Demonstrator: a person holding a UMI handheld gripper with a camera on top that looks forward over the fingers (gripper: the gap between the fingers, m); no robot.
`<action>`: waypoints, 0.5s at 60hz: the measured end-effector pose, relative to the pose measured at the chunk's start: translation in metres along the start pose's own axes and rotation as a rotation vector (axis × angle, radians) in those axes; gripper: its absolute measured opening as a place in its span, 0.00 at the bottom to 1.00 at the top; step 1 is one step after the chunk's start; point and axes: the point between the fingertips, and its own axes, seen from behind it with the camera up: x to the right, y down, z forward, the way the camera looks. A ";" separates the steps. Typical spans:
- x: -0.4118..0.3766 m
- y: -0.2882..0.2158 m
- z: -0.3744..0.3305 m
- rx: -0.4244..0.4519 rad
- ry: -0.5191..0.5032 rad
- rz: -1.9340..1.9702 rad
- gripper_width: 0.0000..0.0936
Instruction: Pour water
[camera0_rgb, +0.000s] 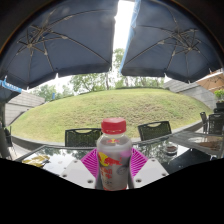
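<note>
A clear plastic bottle (114, 155) with a red cap and a yellow-and-red label stands upright between my two fingers. My gripper (114, 163) has its magenta pads (91, 163) pressed against both sides of the bottle, so it is shut on it. The bottle appears held above a glass patio table (60, 158). The bottle's bottom is hidden below the fingers.
Dark patio chairs (82, 136) stand beyond the table, with another chair (154, 129) to the right. Two large dark umbrellas (55, 40) hang overhead. A green lawn (100, 108) with trees lies behind. Small items (36, 159) lie on the table at the left.
</note>
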 end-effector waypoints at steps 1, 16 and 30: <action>0.000 0.009 0.002 -0.013 -0.006 0.006 0.39; -0.002 0.081 0.003 -0.163 -0.053 -0.055 0.39; -0.001 0.091 0.007 -0.168 -0.037 -0.038 0.54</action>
